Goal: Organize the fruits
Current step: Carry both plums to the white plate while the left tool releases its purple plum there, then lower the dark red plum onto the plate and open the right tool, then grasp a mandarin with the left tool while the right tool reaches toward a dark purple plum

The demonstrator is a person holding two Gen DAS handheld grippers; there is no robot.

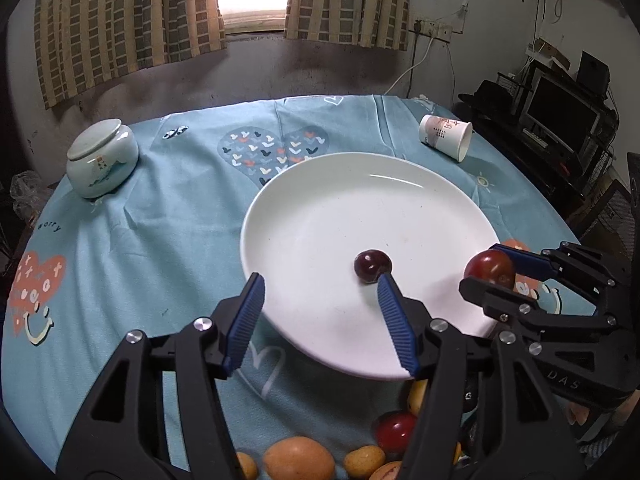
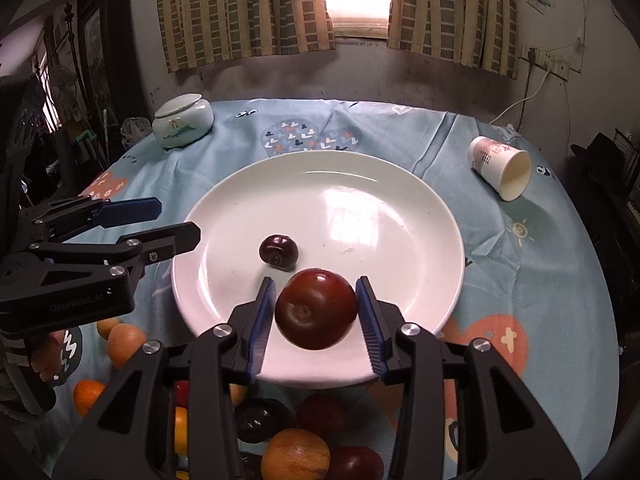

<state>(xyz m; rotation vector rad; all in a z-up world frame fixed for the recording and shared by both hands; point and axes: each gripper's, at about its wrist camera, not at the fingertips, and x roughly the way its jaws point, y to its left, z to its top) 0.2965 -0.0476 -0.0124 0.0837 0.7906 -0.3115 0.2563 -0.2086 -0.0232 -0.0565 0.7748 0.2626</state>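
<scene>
A white plate (image 1: 360, 200) (image 2: 360, 208) lies in the middle of the blue tablecloth. A small dark cherry (image 1: 373, 266) (image 2: 279, 251) rests on the plate, just beyond the right finger of my left gripper (image 1: 320, 284) (image 2: 178, 222), which is open and holds nothing. A larger dark red plum (image 2: 316, 314) (image 1: 490, 266) sits over the plate's near part, between the blue pads of my right gripper (image 2: 315, 292) (image 1: 480, 266). The pads stand close beside the plum without squeezing it, so this gripper is open. Whether the plum touches the plate I cannot tell.
Several loose fruits, orange (image 1: 298, 458) (image 2: 298, 452) and dark red (image 1: 396, 432) (image 2: 260, 420), lie on the cloth in front of the plate, under both grippers. A lidded ceramic jar (image 1: 102, 158) (image 2: 182, 126) stands far left. A paper cup (image 1: 446, 136) (image 2: 500, 168) lies tipped over far right.
</scene>
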